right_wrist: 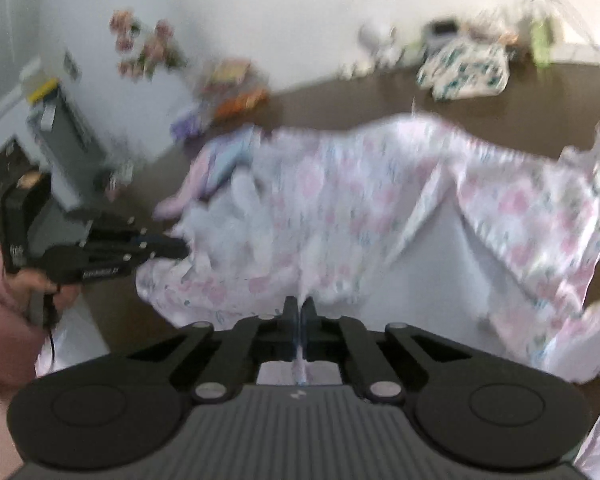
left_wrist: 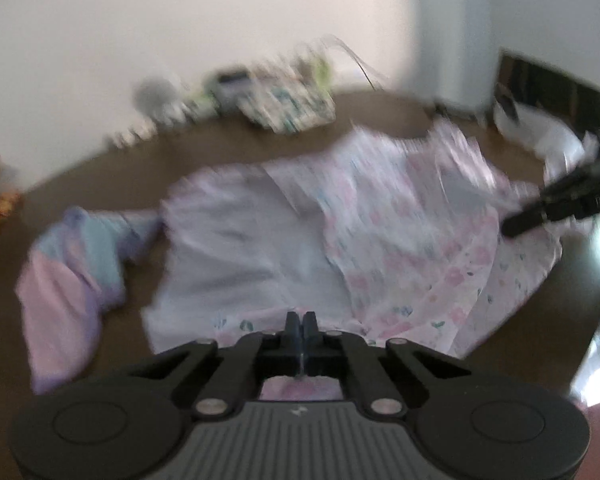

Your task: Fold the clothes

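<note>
Because each gripper pinches a near edge of the floral garment (left_wrist: pixel 400 216), the cloth spreads across the brown table (left_wrist: pixel 228 140) for a fold. Left gripper (left_wrist: pixel 301 322) and right gripper (right_wrist: pixel 299 306) both have their fingers pressed together on fabric. A pastel garment (left_wrist: pixel 76 256) lies beside it, at its far end.

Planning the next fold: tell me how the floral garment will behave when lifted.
Likely floppy: the floral garment drapes in creases over the table. Probably light, since thin cloth is pinched between both shut tongs, left and right. Free edges will likely sag.
</note>
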Action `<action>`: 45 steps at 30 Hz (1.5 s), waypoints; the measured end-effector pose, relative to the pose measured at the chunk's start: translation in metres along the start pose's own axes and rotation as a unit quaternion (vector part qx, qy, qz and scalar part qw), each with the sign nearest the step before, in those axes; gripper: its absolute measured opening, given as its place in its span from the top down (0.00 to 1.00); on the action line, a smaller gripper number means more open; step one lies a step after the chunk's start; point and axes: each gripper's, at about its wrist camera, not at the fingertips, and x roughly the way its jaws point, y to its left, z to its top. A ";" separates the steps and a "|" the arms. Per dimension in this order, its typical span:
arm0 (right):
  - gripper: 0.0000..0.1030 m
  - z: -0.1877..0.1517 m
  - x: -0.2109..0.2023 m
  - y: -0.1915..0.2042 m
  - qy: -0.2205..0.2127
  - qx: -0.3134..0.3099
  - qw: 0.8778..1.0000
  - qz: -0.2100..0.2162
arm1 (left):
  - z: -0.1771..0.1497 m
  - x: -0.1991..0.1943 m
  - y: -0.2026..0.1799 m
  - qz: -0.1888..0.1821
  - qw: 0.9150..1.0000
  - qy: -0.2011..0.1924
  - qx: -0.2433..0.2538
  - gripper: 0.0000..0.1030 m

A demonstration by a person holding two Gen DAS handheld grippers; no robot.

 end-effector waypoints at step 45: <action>0.36 0.010 -0.050 -0.074 -0.007 0.051 0.988 -0.147 | 0.090 0.034 0.012 0.003 1.000 -0.004 0.000 0.24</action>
